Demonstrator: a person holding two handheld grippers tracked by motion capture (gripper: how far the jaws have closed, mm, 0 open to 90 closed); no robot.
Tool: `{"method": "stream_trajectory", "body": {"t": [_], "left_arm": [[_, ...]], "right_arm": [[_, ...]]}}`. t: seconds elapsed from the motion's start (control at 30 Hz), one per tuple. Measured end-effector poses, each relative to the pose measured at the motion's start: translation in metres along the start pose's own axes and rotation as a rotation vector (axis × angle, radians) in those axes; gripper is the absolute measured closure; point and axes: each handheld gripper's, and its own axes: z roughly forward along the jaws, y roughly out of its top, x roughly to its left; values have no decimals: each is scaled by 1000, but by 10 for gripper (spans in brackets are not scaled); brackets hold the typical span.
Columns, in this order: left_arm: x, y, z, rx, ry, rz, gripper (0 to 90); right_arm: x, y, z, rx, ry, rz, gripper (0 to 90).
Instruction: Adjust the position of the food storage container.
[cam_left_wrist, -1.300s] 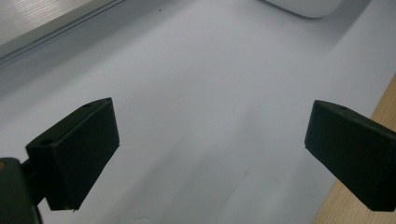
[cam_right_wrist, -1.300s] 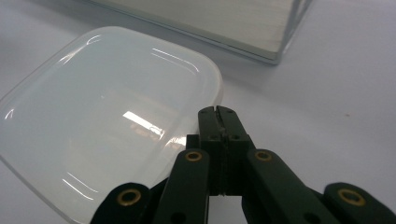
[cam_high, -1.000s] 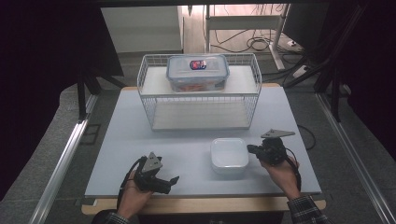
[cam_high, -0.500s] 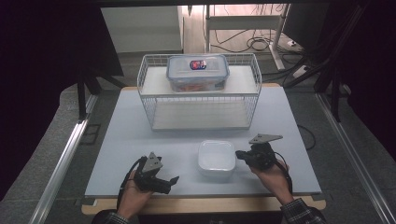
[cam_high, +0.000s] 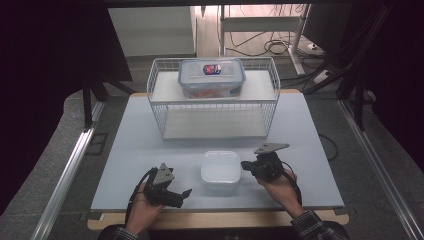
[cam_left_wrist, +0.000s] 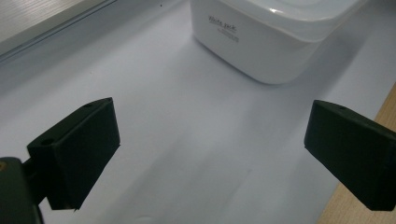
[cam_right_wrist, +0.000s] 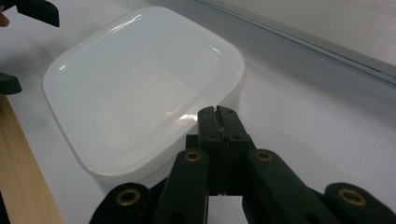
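Right tool (cam_right_wrist: 217, 112) has its jaws pressed together, empty, tips against the box (cam_right_wrist: 140, 88) edge, nudging it toward the wide-open left tool (cam_left_wrist: 210, 140); push low and slow so it slides flat.

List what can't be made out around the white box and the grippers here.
- White box contents: lid hides them in every view.
- Whether the shut right gripper touches the box: its own jaws cover the spot.
- Box label, left gripper view: print too small.
- Clear box on rack: contents blurred, high view.
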Motion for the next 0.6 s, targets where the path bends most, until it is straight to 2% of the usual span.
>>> {"method": "stream_trajectory", "body": {"t": [0.07, 0.2, 0.43, 0.6], "left_arm": [[0, 0, 0, -3, 0, -1, 31], [0, 0, -1, -4, -2, 4, 37], [-1, 0, 0, 6, -1, 13, 38], [-2, 0, 1, 12, 0, 19, 40]], "right_arm": [[1, 0, 1, -2, -1, -7, 871], [-1, -1, -3, -16, -17, -13, 772], [1, -5, -11, -31, -26, -69, 613], [3, -8, -18, -44, -23, -101, 428]]}}
